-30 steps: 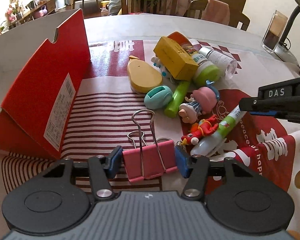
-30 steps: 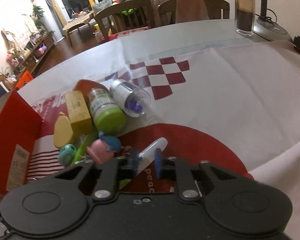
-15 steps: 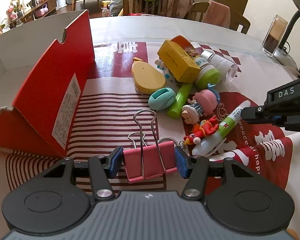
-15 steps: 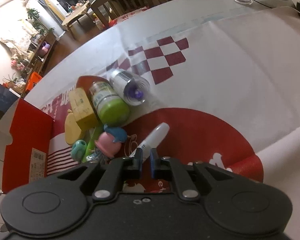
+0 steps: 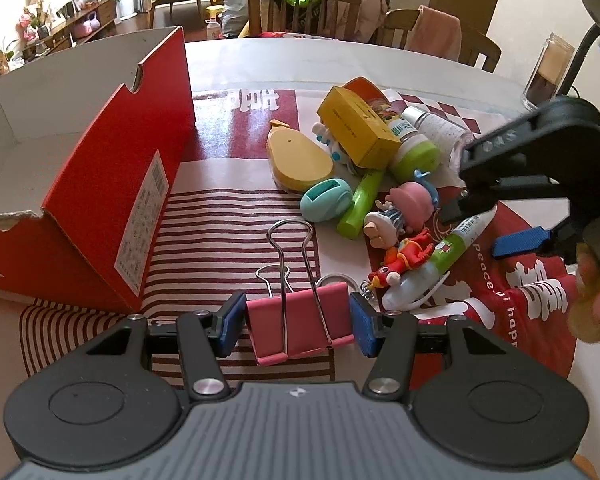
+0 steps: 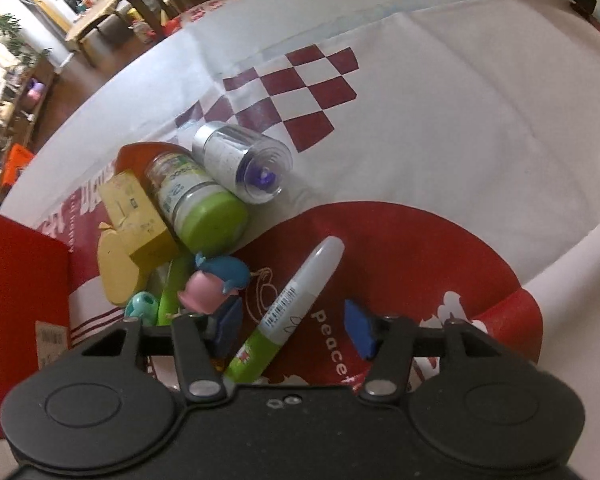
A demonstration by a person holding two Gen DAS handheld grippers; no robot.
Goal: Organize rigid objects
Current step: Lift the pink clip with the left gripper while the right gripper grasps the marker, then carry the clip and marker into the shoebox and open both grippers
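Count on the cloth-covered table (image 5: 340, 56):

- Red cardboard box (image 5: 100, 168), open: 1
- Pink binder clip (image 5: 300, 320): 1
- Yellow carton (image 5: 356, 128): 1
- Yellow pear-shaped piece (image 5: 296, 156): 1
- Teal rounded piece (image 5: 326, 200): 1
- Bottles lying down: 2, namely green-capped bottle (image 6: 204, 208) and clear-capped bottle (image 6: 244, 164)
- Pens: 2, namely white-capped marker (image 6: 296, 304) and all-green marker (image 5: 362, 200)
- Figurines: 2 clearly visible, namely pink-hatted figure (image 5: 404, 212) and red figure (image 5: 404, 258); a white figure under the carton is mostly hidden
- Glass jar (image 5: 546, 74) at the far edge: 1
- Wooden chairs (image 5: 304, 4) behind the table: 2
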